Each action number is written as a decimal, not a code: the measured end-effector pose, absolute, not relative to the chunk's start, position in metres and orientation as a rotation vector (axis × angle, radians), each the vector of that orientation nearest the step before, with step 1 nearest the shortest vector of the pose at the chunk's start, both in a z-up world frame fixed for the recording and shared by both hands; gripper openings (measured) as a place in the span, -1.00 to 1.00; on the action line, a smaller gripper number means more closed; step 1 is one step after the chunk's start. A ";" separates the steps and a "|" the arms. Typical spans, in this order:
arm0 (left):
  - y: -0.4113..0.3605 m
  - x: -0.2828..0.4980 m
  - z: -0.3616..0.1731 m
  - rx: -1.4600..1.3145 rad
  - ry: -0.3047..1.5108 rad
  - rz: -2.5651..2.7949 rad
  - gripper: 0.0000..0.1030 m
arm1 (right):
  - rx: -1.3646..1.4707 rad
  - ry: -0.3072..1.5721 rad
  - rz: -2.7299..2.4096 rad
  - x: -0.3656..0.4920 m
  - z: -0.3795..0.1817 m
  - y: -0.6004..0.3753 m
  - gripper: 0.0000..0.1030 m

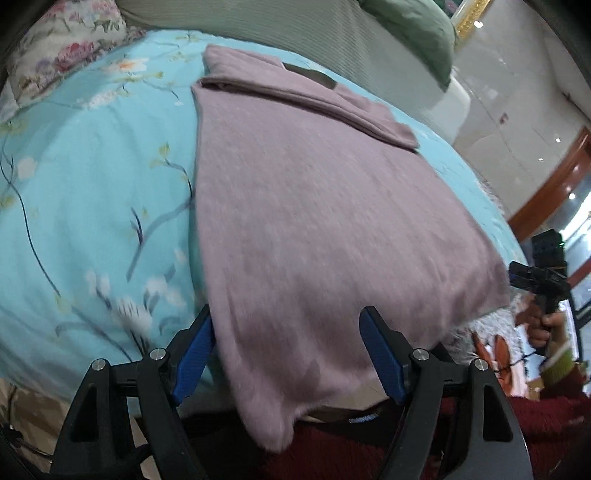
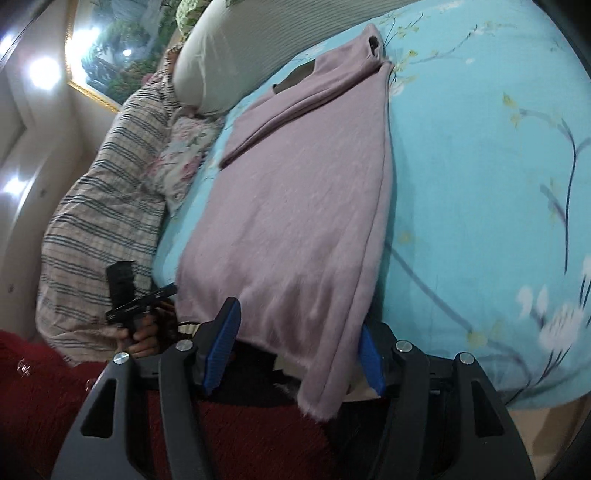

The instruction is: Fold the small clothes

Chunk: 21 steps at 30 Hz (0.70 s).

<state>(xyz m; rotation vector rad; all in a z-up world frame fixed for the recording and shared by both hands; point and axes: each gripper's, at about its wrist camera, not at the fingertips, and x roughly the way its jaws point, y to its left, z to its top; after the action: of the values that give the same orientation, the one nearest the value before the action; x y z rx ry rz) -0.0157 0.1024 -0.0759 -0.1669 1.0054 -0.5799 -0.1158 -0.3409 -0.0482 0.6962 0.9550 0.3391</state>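
A mauve knit sweater (image 1: 314, 221) lies flat on the light blue floral bedsheet (image 1: 92, 184), with a sleeve folded across its top. Its bottom hem hangs over the near edge of the bed. My left gripper (image 1: 288, 332) is open, its blue-padded fingers (image 1: 194, 354) on either side of the hem's left part. In the right wrist view the same sweater (image 2: 295, 221) runs away from me, and my right gripper (image 2: 299, 328) is open with the hem's corner hanging between its fingers (image 2: 221, 347). Each gripper shows small in the other's view, the right one (image 1: 535, 280) and the left one (image 2: 140, 299).
A floral pillow (image 1: 62, 51), a grey-white ribbed bolster (image 2: 240, 55) and a striped blanket (image 2: 107, 206) lie along the head of the bed. A green cover (image 1: 417, 29) lies beyond. Red fuzzy fabric (image 2: 48, 398) is right below the grippers.
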 end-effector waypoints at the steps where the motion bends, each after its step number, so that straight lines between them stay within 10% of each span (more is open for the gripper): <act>1: 0.104 -0.018 -0.078 -0.178 1.022 -0.598 0.36 | 0.698 0.952 0.342 -0.116 -0.051 -0.341 0.19; 6: 0.107 -0.015 -0.095 -0.184 1.088 -0.625 -0.19 | 0.767 0.881 0.376 -0.113 -0.060 -0.343 0.37; 10: 0.113 -0.019 -0.097 -0.202 1.097 -0.661 -0.26 | 0.699 0.882 0.359 -0.118 -0.055 -0.337 0.36; 15: 0.107 -0.018 -0.101 -0.167 1.105 -0.672 -0.60 | 0.663 0.947 0.281 -0.116 -0.059 -0.339 -0.84; 21: 0.098 -0.027 -0.083 -0.139 1.045 -0.677 -0.85 | 0.719 0.790 0.371 -0.124 -0.031 -0.341 -0.87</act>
<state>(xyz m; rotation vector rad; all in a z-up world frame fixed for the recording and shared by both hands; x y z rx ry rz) -0.0273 0.0976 -0.0829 -0.1387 1.0454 -0.6766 -0.1239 -0.3411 -0.0311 0.7188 0.7898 0.3712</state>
